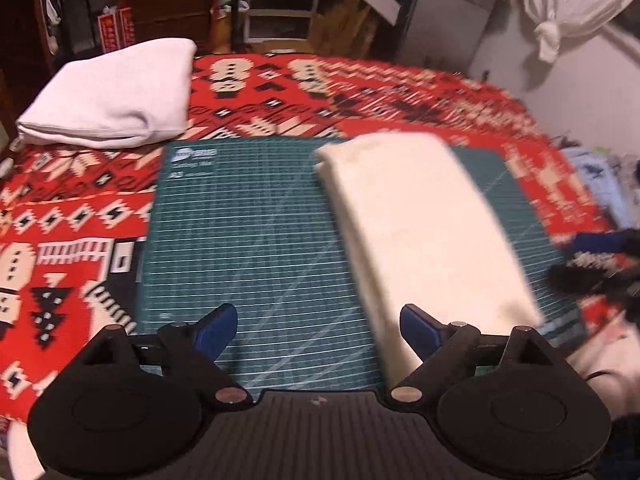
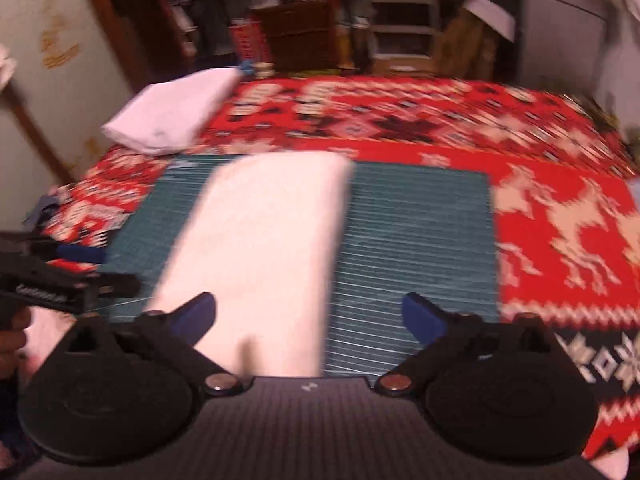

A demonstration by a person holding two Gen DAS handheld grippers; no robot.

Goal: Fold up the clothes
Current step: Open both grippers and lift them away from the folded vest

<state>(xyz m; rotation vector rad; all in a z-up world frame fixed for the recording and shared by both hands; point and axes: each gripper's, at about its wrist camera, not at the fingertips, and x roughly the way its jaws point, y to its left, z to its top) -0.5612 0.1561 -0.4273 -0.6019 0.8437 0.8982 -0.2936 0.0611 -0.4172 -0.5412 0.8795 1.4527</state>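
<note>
Left wrist view, left gripper [image 1: 314, 330] spread wide with nothing held, above a green cutting mat [image 1: 240, 240], cream folded cloth [image 1: 424, 232] lying lengthwise on the mat, white folded garment [image 1: 116, 96] apart on the red patterned blanket [image 1: 60, 208], right gripper [image 2: 308, 322] likewise spread and empty.

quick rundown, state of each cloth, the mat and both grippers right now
cream folded cloth: folded into a long strip, lying on the mat, not gripped
white folded garment: folded, set aside on the blanket beyond the mat's far left corner
green gridded cutting mat: flat on the red patterned blanket
left gripper: open, empty
right gripper: open, empty
</note>
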